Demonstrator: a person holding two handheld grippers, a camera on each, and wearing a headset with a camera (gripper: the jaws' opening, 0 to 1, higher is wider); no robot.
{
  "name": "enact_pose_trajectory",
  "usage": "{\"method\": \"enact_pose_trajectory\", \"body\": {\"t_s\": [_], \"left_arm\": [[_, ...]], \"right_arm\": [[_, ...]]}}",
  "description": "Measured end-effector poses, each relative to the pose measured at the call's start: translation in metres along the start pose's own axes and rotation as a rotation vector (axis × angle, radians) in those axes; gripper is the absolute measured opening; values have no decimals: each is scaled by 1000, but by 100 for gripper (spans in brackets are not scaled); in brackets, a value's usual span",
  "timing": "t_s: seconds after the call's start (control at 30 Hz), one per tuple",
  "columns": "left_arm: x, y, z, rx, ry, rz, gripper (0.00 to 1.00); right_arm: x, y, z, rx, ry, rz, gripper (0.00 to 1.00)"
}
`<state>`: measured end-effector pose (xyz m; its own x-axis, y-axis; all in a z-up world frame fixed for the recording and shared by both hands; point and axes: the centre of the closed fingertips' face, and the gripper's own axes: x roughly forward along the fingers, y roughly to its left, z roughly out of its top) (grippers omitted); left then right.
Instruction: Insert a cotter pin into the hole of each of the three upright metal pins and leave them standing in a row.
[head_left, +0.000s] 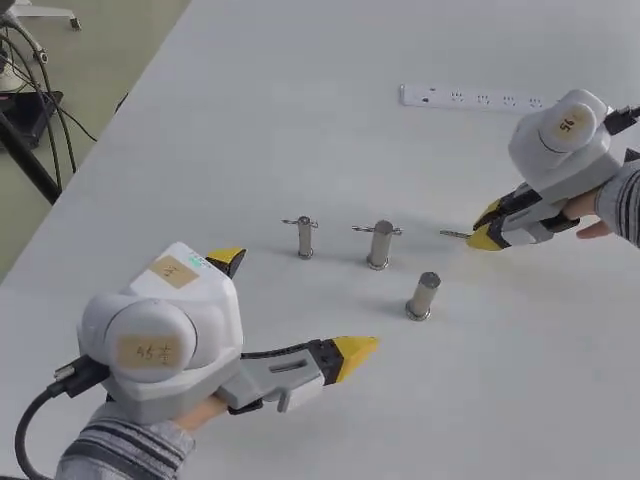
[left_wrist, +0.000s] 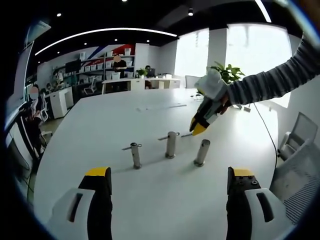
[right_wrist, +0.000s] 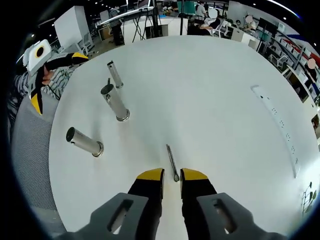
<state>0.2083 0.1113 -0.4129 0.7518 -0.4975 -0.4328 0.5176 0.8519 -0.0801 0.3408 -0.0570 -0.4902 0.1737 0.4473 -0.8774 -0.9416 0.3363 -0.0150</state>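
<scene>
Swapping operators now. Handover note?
Left hand-held gripper: open, empty, facing the pins.
Right hand-held gripper: jaws narrowly apart around one end of the loose cotter pin; grip unclear.
Done: in the head view, leftmost metal pin and middle metal pin have inserted cotter pins.
Left: pin the bare metal pin, which stands out of line with the others; then straighten the row.

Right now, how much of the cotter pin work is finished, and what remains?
Done: the leftmost metal pin and the middle metal pin each carry a cotter pin. In hand: the right gripper has its jaws narrowly open around the third cotter pin, which lies on the table. Remaining: the bare metal pin. The left gripper is open.
</scene>
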Motion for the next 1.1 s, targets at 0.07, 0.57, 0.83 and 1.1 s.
{"method": "enact_pose_trajectory", "body": {"t_s": [0.07,0.57,0.83,1.1], "left_arm": [[0,1,-1,2,4,3,94],[-2,2,-3,20,20,-2,91],[-2,0,-1,29,24,-9,88],[2,-7,3,22,23,-41,81]], "right_arm": [[2,-1,-2,-10,12,-6,6],[1,0,-2,-155,72,-8,0],[-4,4,-2,-159,38,-13,0],[-19,14,4,-203,-31,-40,0]]}}
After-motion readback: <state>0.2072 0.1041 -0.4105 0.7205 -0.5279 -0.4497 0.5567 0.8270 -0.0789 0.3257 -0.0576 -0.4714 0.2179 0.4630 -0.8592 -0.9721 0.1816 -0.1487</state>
